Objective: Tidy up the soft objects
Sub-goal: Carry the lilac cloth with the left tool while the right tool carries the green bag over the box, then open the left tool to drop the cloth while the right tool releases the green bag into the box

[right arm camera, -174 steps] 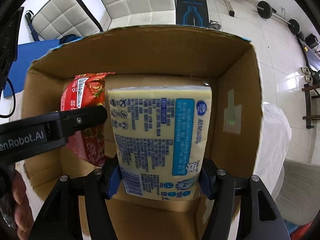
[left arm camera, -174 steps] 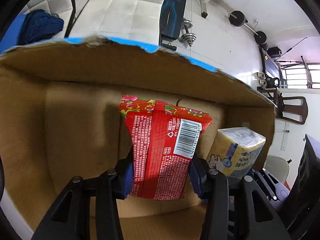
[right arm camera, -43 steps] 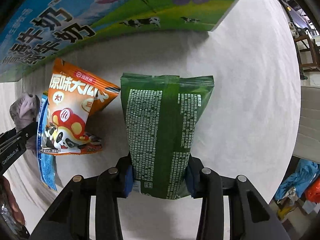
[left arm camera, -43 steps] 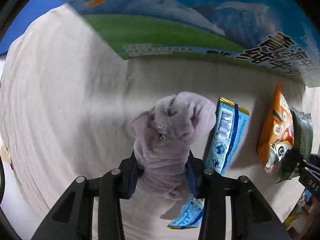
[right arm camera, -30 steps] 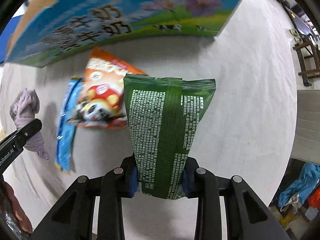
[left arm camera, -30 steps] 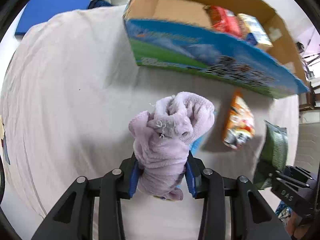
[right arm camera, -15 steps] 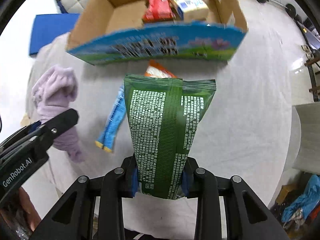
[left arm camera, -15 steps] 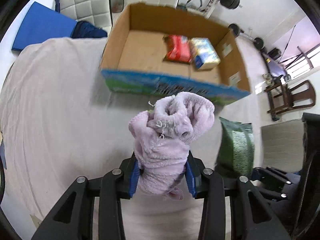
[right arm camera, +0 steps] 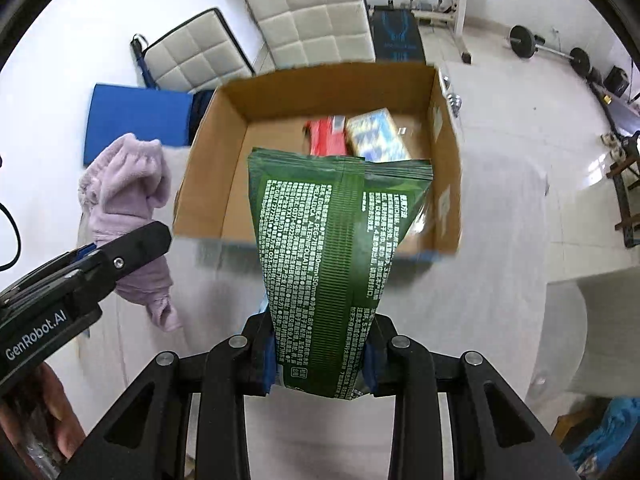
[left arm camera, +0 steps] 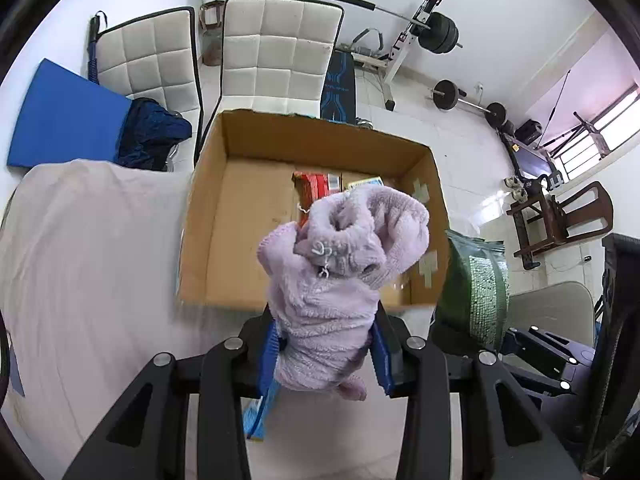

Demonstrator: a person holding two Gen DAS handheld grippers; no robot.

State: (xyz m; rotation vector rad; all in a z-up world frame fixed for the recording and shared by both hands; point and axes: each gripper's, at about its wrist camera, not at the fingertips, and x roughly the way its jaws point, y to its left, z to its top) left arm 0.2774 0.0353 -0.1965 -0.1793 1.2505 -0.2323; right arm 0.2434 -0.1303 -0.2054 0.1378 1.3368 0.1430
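Observation:
My left gripper [left arm camera: 324, 348] is shut on a fluffy lilac cloth [left arm camera: 340, 276] and holds it up in front of the open cardboard box [left arm camera: 208, 216]. My right gripper [right arm camera: 320, 352] is shut on a green snack bag [right arm camera: 332, 256], held above the box's near edge [right arm camera: 240, 240]. The cloth also shows in the right wrist view [right arm camera: 128, 200], and the green bag in the left wrist view [left arm camera: 476, 284]. Inside the box lie a red packet [right arm camera: 326, 136] and a yellow-blue pack [right arm camera: 378, 134].
The box stands on a table with a white cloth [left arm camera: 92, 240]. A blue packet [left arm camera: 256, 420] lies on the table under my left gripper. White padded chairs [left arm camera: 276, 52], a blue mat [left arm camera: 60, 116] and weight equipment [left arm camera: 436, 32] stand beyond.
Both grippers have risen and moved toward the box with their loads. The box's open inside now lies straight ahead, and the orange bag has dropped out of view.

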